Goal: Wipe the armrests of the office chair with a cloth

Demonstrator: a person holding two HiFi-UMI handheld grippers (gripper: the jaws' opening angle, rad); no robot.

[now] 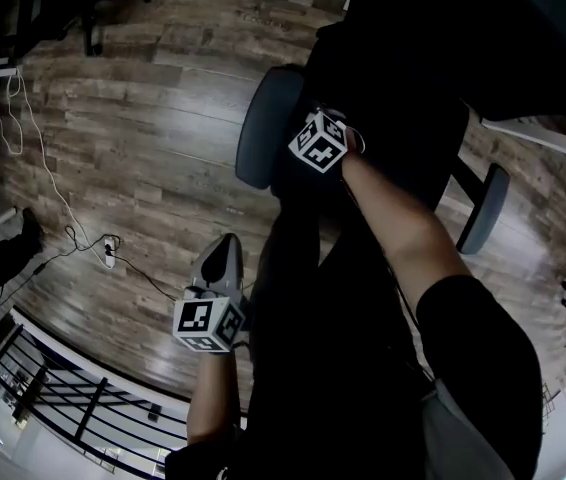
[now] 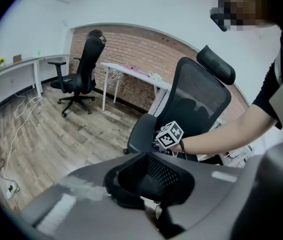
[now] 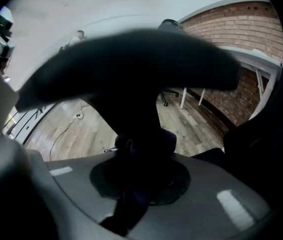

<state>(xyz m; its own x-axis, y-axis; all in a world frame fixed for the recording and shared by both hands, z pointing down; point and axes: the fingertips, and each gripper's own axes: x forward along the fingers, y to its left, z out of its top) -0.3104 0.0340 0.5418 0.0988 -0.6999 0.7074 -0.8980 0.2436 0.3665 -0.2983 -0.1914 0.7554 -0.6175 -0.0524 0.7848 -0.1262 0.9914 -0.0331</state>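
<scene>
While my right claw [image 3: 142, 160] is clamped on a dark cloth [image 3: 145, 141] bunched between its jaws, it sits right at the grey armrest [image 1: 263, 128] on the left of the head view, one of the two on the office chair [image 2: 197, 96]. The right gripper view is filled by that pad's dark, blurred bulk. It is so close that I judge the cloth to be touching it or just short of it, though I cannot tell which. In the head view my right arm reaches across the seat, and the marker cube lies just beside the pad's inner edge. My left claw [image 1: 224, 261] hangs over the wooden floor [image 1: 133, 148], apart from the chair, its jaws drawn together to one tip with nothing between them; it is idle. As for progress, I put the job in its first half. The cloth is at one armrest, and nothing tells me whether that pad is wiped along its whole length, since no streak or dust shows on it. The other armrest [image 1: 485, 208] stands well apart from both claws, on the far side of the seat, and I take it as wholly left to do.
</scene>
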